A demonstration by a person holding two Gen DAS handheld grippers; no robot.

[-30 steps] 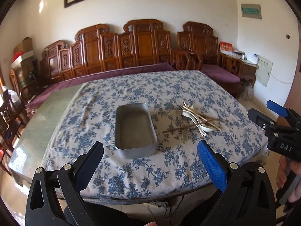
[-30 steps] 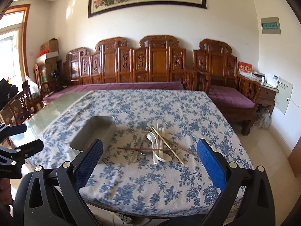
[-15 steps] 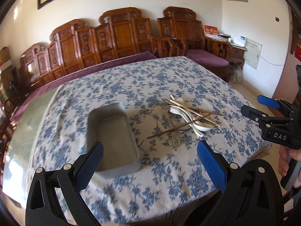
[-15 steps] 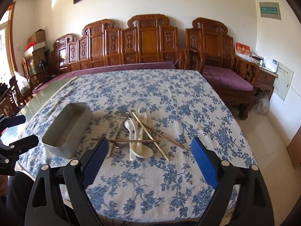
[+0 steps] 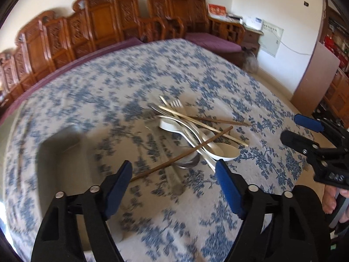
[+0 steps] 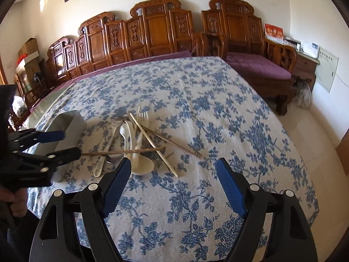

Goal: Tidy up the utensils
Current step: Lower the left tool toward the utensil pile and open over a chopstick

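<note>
A tangled pile of utensils was found at the centre of the table: white ceramic spoons, a pale fork, a metal spoon, and light and dark wooden chopsticks. A long dark wooden chopstick was laid across the top. The chopsticks were judged light, stiff and prone to rolling; a mid-shaft hold would be advised. The ceramic spoons were judged smooth, slippery and breakable, best taken at the handle. A grey rectangular metal tray was located at 9 o'clock from the pile. The left gripper and the right gripper were seen closing, with nothing between the jaws. A blue-flowered white tablecloth offered soft, slightly grippy support. Carved wooden chairs were ranged at 12 o'clock.
</note>
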